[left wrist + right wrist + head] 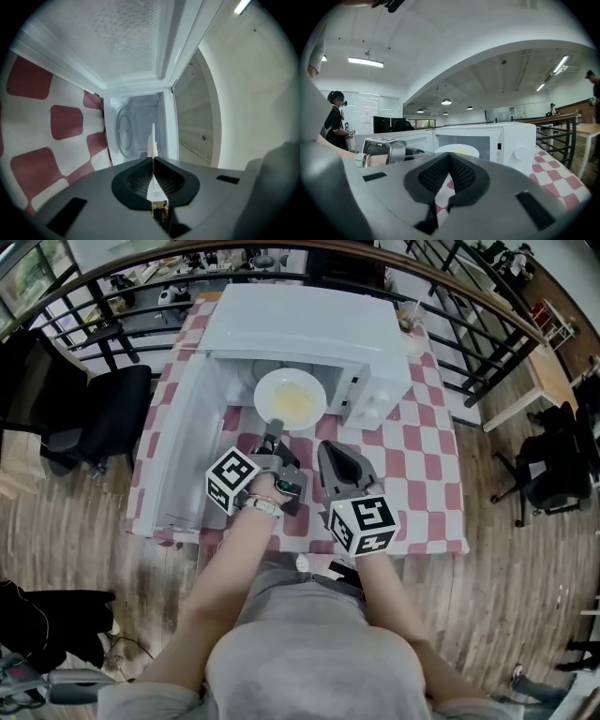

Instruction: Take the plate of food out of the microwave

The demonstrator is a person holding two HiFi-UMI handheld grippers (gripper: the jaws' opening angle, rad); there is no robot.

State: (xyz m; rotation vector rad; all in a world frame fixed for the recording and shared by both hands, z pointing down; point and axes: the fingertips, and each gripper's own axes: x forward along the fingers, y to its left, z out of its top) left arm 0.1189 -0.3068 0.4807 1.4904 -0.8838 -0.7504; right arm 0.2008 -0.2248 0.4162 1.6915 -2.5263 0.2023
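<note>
Two grippers: both hand-held, side by side in front of the white microwave (300,324), above the checked tablecloth (422,474).
Left gripper (273,429): jaws clamped on the near rim of the plate (267,390). In the left gripper view the rim runs edge-on as a thin white line between the pads, and the whole scene appears rolled on its side.
Right gripper (330,448): jaws brought together at the tips with nothing between them. It sits just to the right of the left gripper, near the plate but not touching it.
Plate: white, round and level, at the microwave's open mouth. Whether it is wholly clear of the cavity cannot be told.
Food (298,401): a flat, pale yellow patch in the middle of the plate.
Door (183,446): swung wide open to the left of the microwave.
Control panel (370,395): to the right of the opening. The right gripper view shows a round dial on it.
Turntable (124,131): round, inside the white cavity, seen past the left gripper's jaws.
Marker cubes: one on the left gripper (232,480), one on the right gripper (363,524), both near the person's wrists.
Wristwatch (262,505): on the person's left wrist.
Surroundings: a black chair (103,418) left of the table, a dark railing (469,296) behind it, and a wooden floor (525,596) around it.
</note>
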